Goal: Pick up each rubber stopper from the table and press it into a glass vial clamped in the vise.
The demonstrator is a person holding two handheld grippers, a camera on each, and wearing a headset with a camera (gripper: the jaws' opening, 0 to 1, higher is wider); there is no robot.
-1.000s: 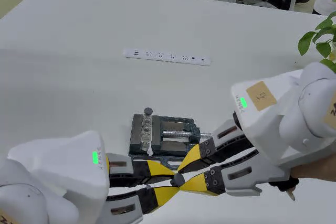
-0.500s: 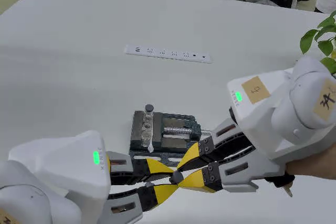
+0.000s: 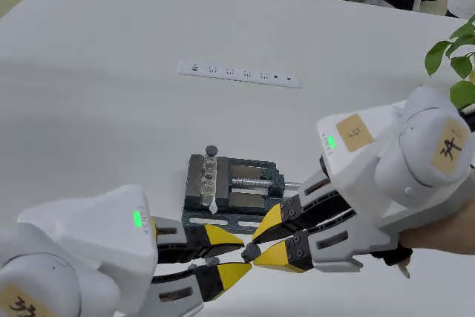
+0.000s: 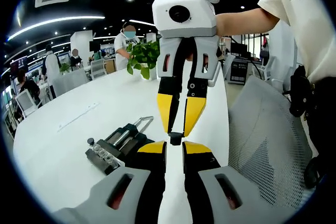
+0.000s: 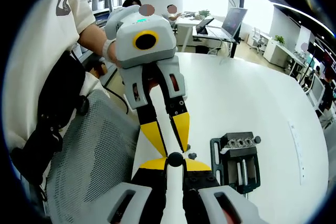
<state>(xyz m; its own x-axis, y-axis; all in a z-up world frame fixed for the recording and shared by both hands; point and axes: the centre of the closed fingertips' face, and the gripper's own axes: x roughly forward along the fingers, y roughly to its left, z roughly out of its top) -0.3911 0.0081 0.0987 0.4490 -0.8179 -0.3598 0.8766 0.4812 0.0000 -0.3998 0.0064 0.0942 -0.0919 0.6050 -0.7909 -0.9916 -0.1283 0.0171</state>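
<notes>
A small dark rubber stopper (image 3: 248,252) hangs in front of the vise, and my right gripper (image 3: 254,248) is shut on it. In the right gripper view the stopper (image 5: 175,159) sits between my own yellow jaw tips. My left gripper (image 3: 244,255) faces it tip to tip, open, with its jaws spread around the stopper (image 4: 175,139). The dark vise (image 3: 236,192) clamps a row of glass vials (image 3: 208,181). The far vial carries a dark stopper (image 3: 211,151). The vise (image 5: 239,156) also lies to the right in the right gripper view.
A white power strip (image 3: 239,75) lies across the table beyond the vise. Green plant leaves (image 3: 451,53) reach in at the right edge. Office chairs stand past the far table edge. A mesh chair (image 4: 262,129) is beside the table.
My left gripper's jaws have spread apart from the stopper, where both grippers' tips met on it before. The right gripper still holds it and has drifted slightly left.
</notes>
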